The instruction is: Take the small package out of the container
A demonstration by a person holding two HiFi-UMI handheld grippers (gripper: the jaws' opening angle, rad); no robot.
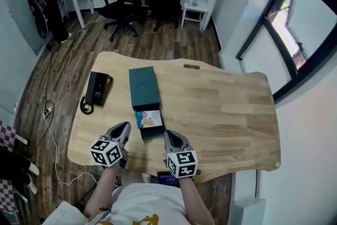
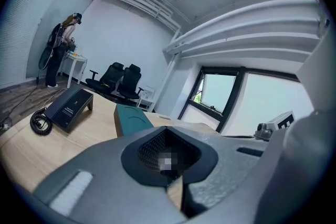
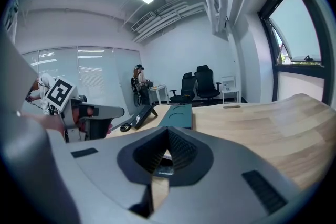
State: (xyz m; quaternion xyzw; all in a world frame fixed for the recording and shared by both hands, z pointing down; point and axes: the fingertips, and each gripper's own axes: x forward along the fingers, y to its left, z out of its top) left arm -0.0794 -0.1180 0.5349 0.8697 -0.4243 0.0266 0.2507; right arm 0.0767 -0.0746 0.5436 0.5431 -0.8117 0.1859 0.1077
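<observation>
Both grippers hang over the near edge of the table (image 1: pixel 226 113), and both are empty. The left gripper (image 1: pixel 125 127) has its jaws pressed together with nothing between them, and the right gripper (image 1: pixel 168 136) looks the same, jaws met on nothing. The package (image 1: pixel 148 119) lies just ahead of them and between the two, a shade nearer the left one. It rests flat in the dark tray (image 1: pixel 152 132) that sticks out of the near end of the green container (image 1: pixel 143 87). Nothing touches it yet. From where I stand it is small in view, so I can't say for sure whether it is a pouch or a thin carton, but it looks flat, light and printed glossy, so likely a bit slippery and easy to crease. I'd judge the best hold is across a short edge or a corner that stands clear of the tray wall. Open the jaws first, pinch it gently, then lift it straight up. The other gripper could steady the container, which probably slides easily on the wood.
</observation>
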